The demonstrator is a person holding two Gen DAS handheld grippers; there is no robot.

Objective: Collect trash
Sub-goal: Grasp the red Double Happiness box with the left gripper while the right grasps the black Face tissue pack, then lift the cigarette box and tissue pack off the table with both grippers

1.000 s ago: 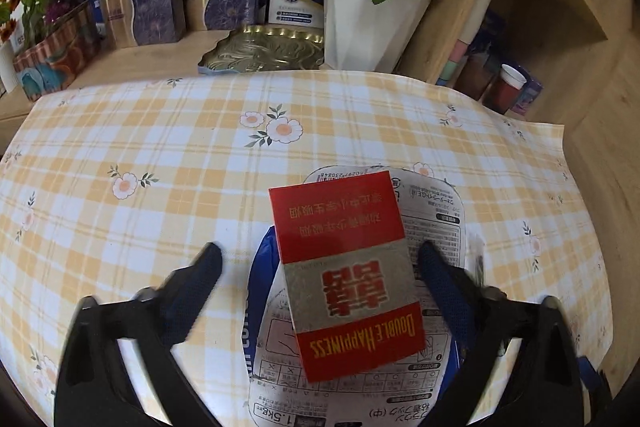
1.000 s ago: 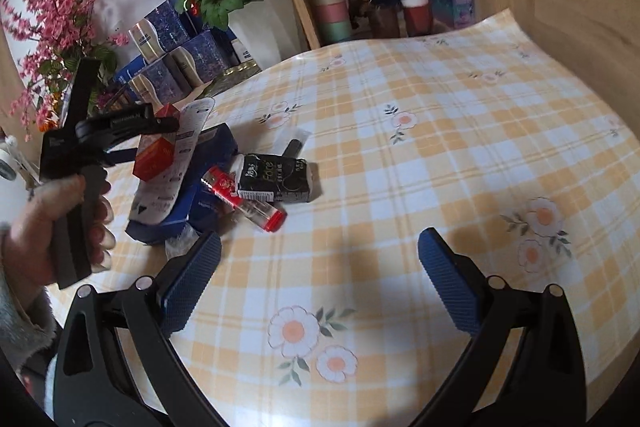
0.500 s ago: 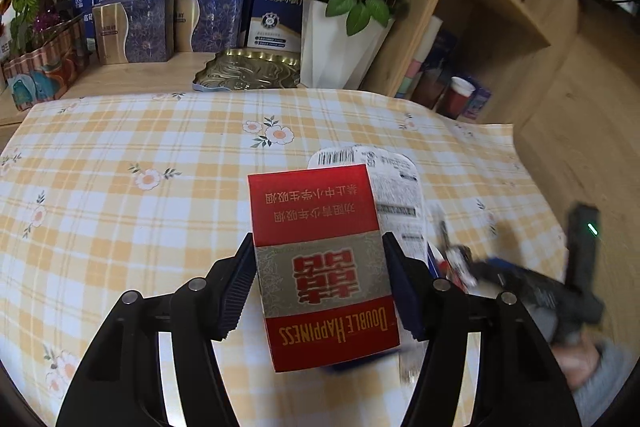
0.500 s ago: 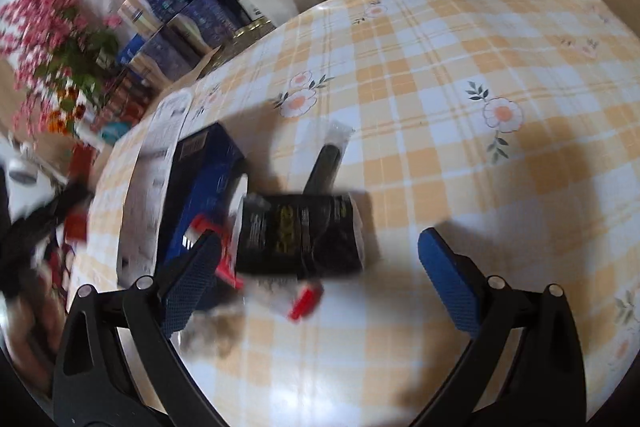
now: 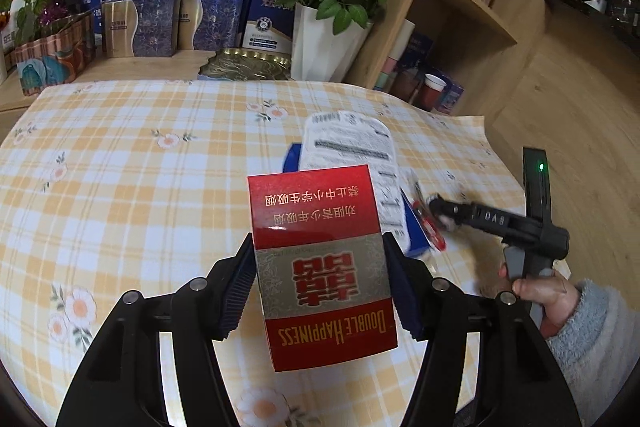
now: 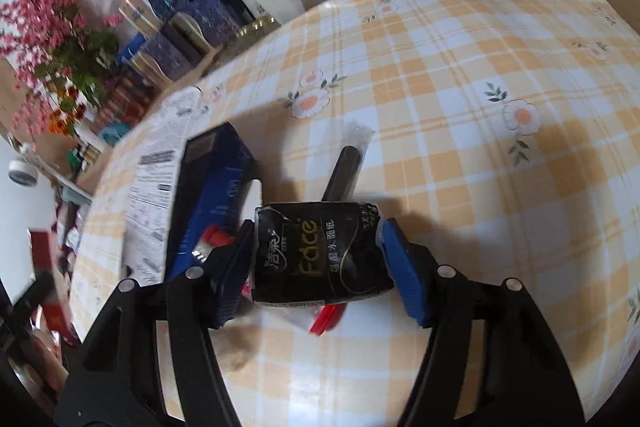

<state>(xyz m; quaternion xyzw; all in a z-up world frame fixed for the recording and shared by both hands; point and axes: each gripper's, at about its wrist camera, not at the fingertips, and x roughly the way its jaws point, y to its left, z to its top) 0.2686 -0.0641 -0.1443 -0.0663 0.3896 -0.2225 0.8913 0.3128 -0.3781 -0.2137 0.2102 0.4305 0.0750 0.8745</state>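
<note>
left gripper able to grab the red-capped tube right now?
Probably not: the left gripper is shut on the red box, and the tube lies partly under the black tissue pack in the right gripper.

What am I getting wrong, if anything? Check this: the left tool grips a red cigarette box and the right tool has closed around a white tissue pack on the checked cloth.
The colour is wrong. In the right wrist view, the right tool has just been closing around a black tissue pack, not white. The left tool does grip the red cigarette box.
</note>
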